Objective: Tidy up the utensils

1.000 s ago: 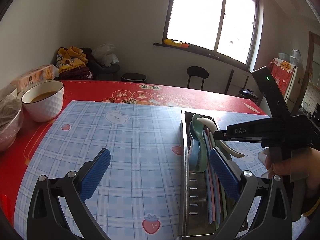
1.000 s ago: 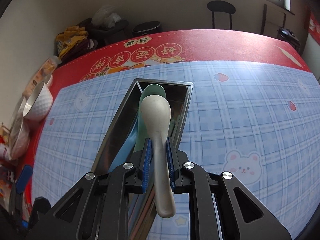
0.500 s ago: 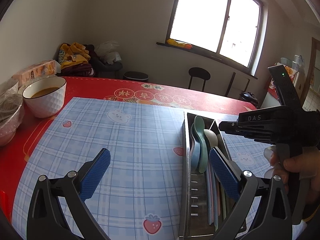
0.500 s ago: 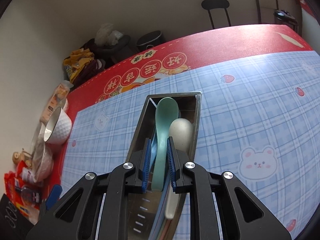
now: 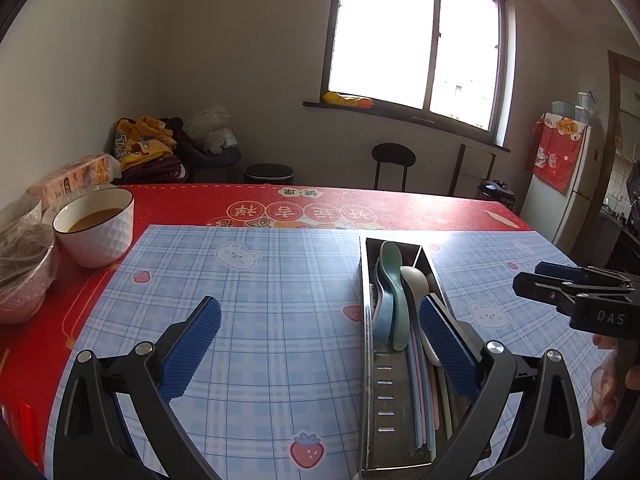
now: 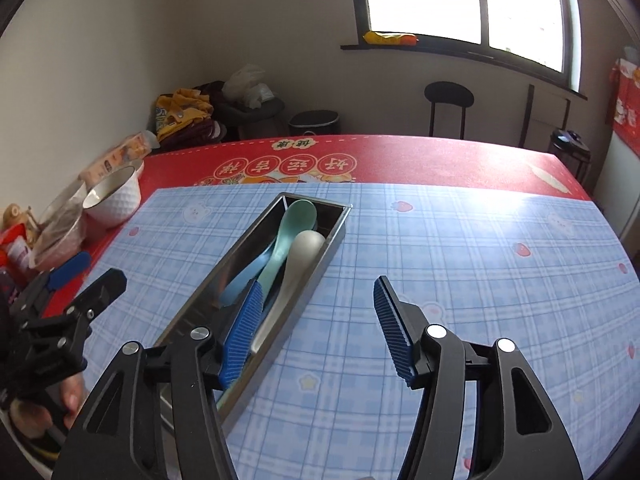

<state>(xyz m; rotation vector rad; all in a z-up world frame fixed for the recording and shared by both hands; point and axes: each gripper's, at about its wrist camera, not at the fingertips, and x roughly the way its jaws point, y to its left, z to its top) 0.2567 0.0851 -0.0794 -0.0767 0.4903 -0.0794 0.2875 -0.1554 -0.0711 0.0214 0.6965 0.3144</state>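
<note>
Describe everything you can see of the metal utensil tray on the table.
The metal utensil tray is a long, narrow, shiny steel box with upright walls and an open top, lying flat on the blue checked mat. Slots are cut in its floor near the near end. Inside lie a green spoon, a cream spoon, a blue spoon and some slim pastel sticks, all lengthwise. Nothing grips the tray.

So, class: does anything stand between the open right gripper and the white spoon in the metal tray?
Nothing visible does. The right gripper, jaws opening and empty, hangs above the metal tray; the white spoon lies uncovered beside the green spoon.
</note>
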